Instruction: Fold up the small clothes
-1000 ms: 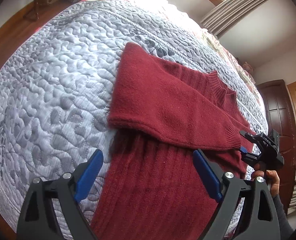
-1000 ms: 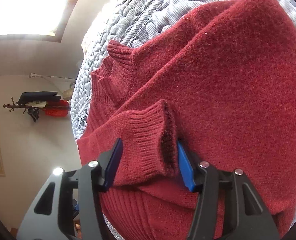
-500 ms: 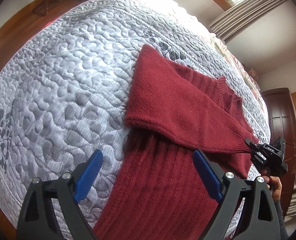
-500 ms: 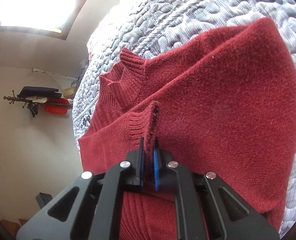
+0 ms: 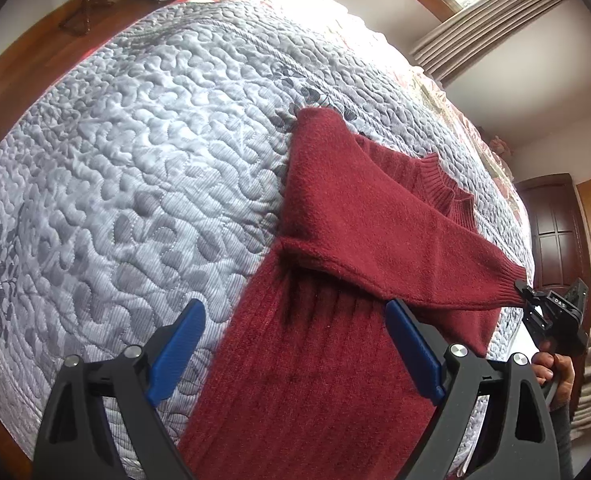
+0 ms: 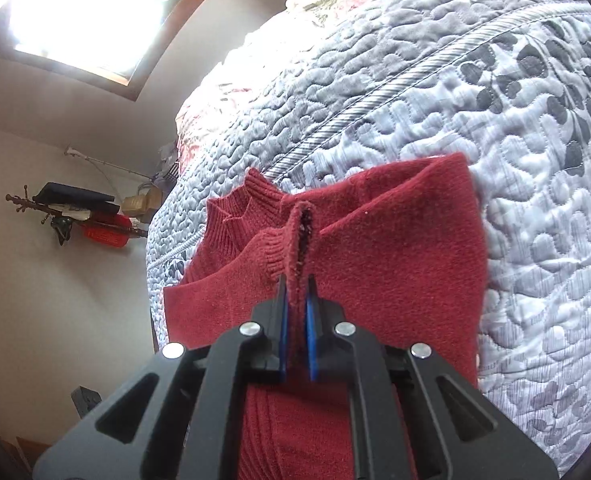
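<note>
a dark red sweater (image 5: 327,360) lies on a bed with a bumpy grey quilt (image 5: 135,168). its body runs down toward the camera, and one sleeve (image 5: 375,240) is folded across the chest so it lies sideways over the front. the ribbed collar (image 5: 451,196) sits up near the far side. the right tool (image 6: 296,300) has its two blue fingers (image 6: 282,320) pressed together on the ribbed cuff (image 6: 295,240) at the end of that sleeve, and the cuff stands up in a thin line between them. in the left view this tool (image 5: 551,312) is at the right edge, with a hand (image 5: 555,372) holding it. the left tool (image 5: 295,352) is spread wide and holds nothing; it hangs over the lower part of the sweater, one blue finger over the quilt and the other over the red knit. a window with curtains (image 5: 491,12) is behind the bed.
</note>
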Motion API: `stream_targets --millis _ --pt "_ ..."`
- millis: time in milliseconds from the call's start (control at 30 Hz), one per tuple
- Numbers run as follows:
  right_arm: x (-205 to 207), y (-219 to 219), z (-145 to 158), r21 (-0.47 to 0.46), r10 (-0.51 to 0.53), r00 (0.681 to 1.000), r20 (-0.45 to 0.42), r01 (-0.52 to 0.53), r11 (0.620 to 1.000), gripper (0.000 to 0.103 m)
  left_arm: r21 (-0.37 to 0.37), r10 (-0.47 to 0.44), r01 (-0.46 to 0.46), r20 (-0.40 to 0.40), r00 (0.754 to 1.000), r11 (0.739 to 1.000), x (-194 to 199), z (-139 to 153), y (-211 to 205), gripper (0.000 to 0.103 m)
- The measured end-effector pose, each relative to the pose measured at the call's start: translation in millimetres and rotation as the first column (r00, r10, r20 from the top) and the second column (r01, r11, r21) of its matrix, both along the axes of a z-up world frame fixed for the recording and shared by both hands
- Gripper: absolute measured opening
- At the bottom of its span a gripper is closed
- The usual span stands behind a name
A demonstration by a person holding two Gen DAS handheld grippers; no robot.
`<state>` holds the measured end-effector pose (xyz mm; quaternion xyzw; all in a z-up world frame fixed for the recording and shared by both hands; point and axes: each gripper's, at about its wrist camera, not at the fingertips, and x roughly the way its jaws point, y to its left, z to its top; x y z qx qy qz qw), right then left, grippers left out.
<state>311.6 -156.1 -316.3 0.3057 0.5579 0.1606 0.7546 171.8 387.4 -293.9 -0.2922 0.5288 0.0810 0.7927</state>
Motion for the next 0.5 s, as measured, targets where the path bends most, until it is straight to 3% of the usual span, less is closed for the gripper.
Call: stream_targets --millis 233,500 --pt "-11.4 -39.1 -12.7 -0.012 -0.050 0.998 -0.029 0.050 0.999 0.006 -0.013 -0.031 0.031 0.030 0.999 0.999 11.6 2.9 -11.7 0.091" --pt "-19.8 -56.6 -41.5 -0.036 -0.108 0.990 -0.086 0.106 0.994 0.006 -0.018 -0.145 0.147 0.050 0.988 0.989 48.4 -7.3 -40.3 0.091"
